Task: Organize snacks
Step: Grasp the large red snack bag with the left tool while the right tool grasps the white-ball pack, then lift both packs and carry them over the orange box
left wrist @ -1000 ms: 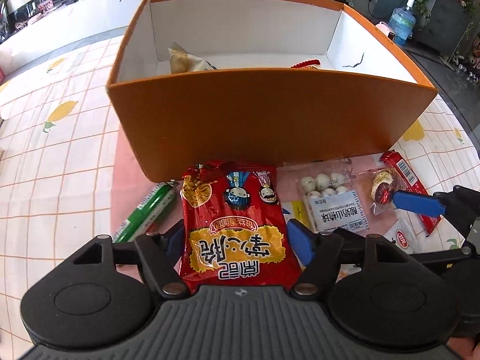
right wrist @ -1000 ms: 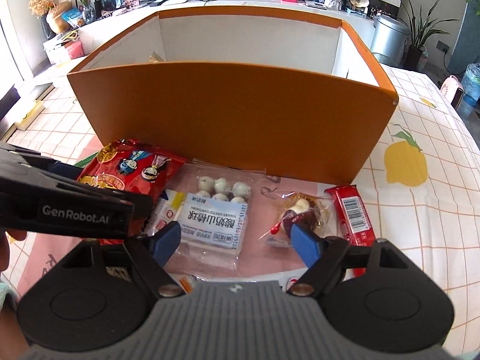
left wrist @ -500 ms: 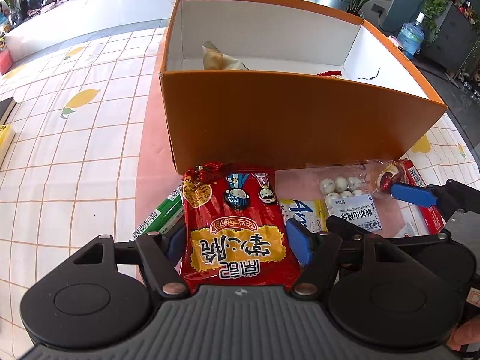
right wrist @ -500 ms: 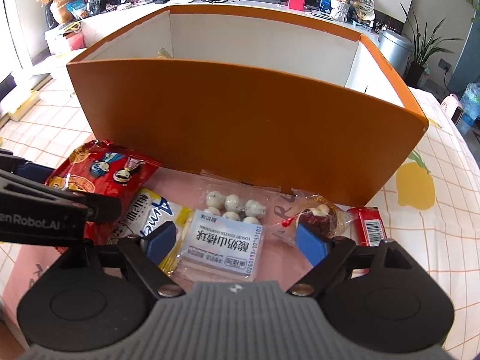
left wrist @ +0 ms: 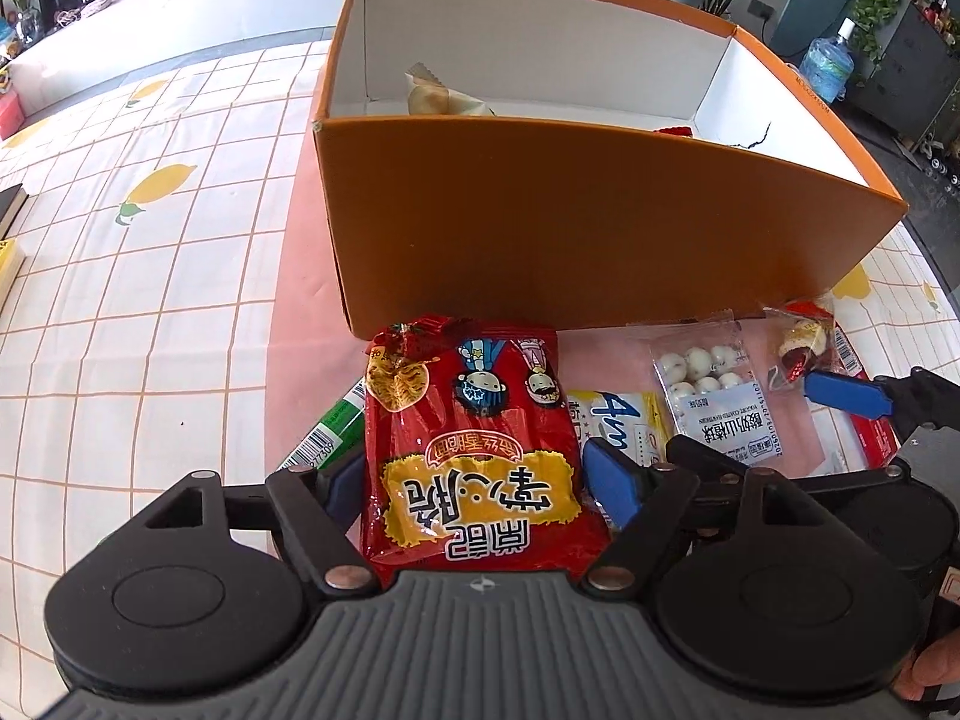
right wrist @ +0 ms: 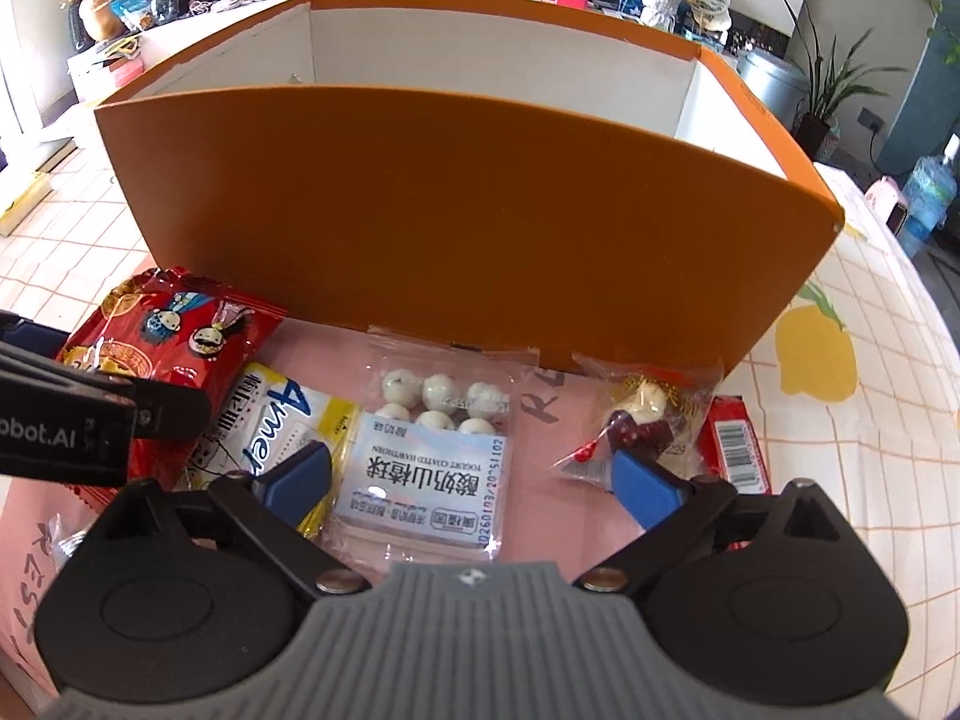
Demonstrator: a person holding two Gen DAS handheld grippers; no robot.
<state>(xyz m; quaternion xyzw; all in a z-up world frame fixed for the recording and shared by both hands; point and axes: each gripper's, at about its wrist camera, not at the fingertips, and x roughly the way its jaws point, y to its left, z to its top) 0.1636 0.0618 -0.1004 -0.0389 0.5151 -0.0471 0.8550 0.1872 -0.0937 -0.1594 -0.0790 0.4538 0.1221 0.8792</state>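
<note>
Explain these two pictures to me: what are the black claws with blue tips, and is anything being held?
No robot here: a person holds a two-finger gripper in each hand, each carrying a wide-angle camera that looks along its fingers. One picture comes from the left gripper, the other from the right gripper. Snacks lie on a table with a checked cloth, in front of an orange box. The left gripper straddles a red noodle bag; the right one straddles a clear bag of white balls. Beside them lie a yellow-white packet, a wrapped candy and a red bar. Both grippers' jaws are opening, with those bags between them; nothing is lifted.
</note>
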